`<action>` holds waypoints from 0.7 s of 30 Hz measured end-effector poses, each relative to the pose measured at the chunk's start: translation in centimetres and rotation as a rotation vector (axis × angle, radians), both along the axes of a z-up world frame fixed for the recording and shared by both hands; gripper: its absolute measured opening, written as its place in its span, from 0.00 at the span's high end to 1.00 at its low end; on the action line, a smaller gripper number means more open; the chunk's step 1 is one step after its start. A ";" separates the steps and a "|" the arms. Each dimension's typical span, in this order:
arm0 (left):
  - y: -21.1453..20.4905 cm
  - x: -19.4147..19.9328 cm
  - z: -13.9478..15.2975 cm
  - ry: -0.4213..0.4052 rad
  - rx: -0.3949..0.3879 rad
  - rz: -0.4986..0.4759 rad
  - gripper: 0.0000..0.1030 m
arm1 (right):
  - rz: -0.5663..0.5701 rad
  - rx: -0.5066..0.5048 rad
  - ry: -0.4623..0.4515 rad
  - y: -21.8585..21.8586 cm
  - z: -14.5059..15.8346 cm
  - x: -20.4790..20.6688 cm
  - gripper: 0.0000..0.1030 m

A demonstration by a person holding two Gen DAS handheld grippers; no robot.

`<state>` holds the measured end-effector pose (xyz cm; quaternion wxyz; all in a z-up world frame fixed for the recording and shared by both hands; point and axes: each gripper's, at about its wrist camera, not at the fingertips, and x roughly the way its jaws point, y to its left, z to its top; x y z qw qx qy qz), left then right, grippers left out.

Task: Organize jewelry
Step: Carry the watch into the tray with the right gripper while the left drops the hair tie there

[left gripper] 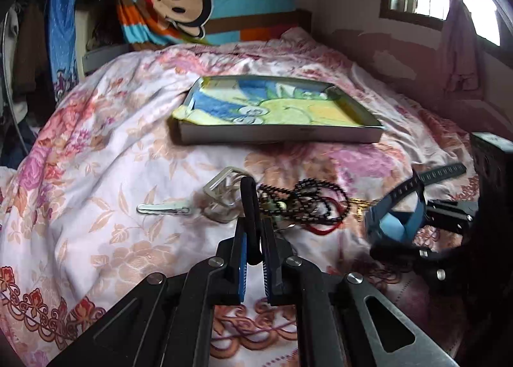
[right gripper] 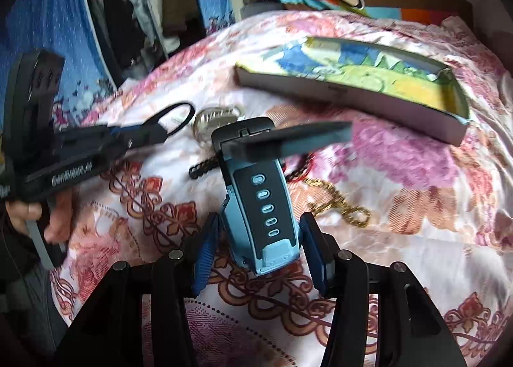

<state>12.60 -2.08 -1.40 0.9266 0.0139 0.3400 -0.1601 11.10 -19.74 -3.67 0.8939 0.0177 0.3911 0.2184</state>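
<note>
My left gripper (left gripper: 253,229) is shut on a black elastic loop (left gripper: 248,194), which stands up between its pads above the floral bedspread. From the right wrist view that same loop (right gripper: 179,117) sticks out of the left gripper (right gripper: 154,136). My right gripper (right gripper: 261,251) is shut on a blue watch (right gripper: 266,206), whose dark strap juts out blurred above the bed. The watch (left gripper: 394,222) and the right gripper (left gripper: 413,232) appear at the right of the left wrist view. A shallow box (left gripper: 279,134) lined with a cartoon cloth lies beyond both grippers.
On the bedspread lie a black bead necklace (left gripper: 307,203), a red cord (left gripper: 323,230), a gold chain (right gripper: 340,210), a clear plastic clip (left gripper: 221,187) and a silver hair clip (left gripper: 163,207). A hand (right gripper: 54,219) holds the left gripper's handle. Striped bedding and hanging clothes stand behind.
</note>
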 end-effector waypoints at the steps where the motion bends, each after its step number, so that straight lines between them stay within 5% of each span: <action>1: -0.3 -0.4 0.1 -0.008 -0.002 -0.007 0.92 | -0.015 0.015 -0.004 -0.5 0.2 0.1 0.56; 9: -2.3 -0.5 2.5 -0.040 -0.086 -0.027 0.93 | -0.118 0.034 -0.091 -3.8 2.5 2.8 0.56; 16: -6.2 7.2 4.7 -0.026 -0.111 0.009 0.93 | -0.230 0.067 -0.171 -8.5 4.8 8.1 0.56; 21: -8.6 13.6 4.0 0.028 -0.131 0.025 0.93 | -0.274 -0.004 -0.165 -10.8 4.7 13.2 0.55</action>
